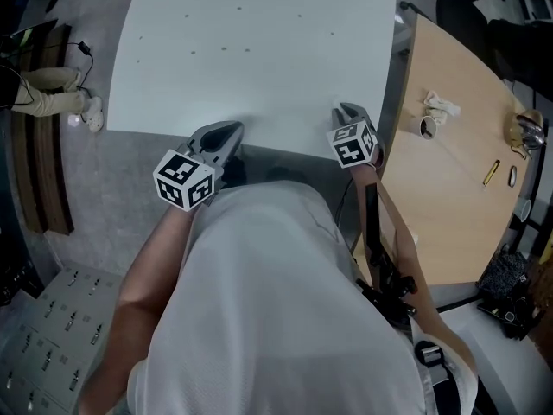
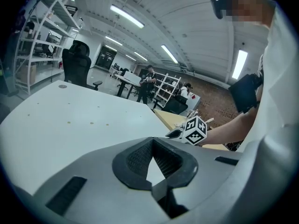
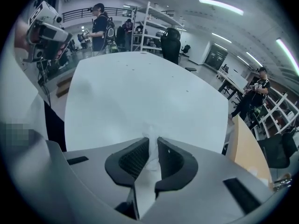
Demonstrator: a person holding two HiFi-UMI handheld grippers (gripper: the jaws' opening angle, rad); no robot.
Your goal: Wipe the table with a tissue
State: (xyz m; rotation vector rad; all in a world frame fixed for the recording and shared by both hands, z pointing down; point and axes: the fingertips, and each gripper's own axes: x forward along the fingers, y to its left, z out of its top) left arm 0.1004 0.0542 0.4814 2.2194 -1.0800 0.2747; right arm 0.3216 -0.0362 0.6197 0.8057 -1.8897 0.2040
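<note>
2 grippers are up at the near edge of the white table [image 1: 259, 24], and the person in the white shirt [image 1: 276, 301] leans right over them.

Right gripper [image 3: 153, 143] first: its jaws are clenched on the tissue [image 3: 149, 169]. The white strip runs up between the 2 dark ribbed pads [image 3: 133, 160] and pokes out past the tips as a small crumpled tuft over the tabletop. Whether that tuft is actually touching the surface, I cannot tell. From the head view this gripper points down at the table's near edge, toward the right-hand corner.

Now the left gripper [image 2: 152, 141]: its jaws are closed tip to tip with nothing between them, and only white tabletop shows through the gap behind the tips. It sits at the same near edge, well apart from the right one. In its own view the right gripper's marker cube [image 2: 195, 129] shows off to the side.

On the surface, a few small dark specks [image 1: 223, 48] are scattered across the far half.

Just beside the white table stands a wooden table [image 1: 441, 206] carrying a crumpled white wad [image 1: 441, 105] and a yellow pen [image 1: 490, 172]. Beyond the far edge, 1 black office chair [image 3: 171, 40].
</note>
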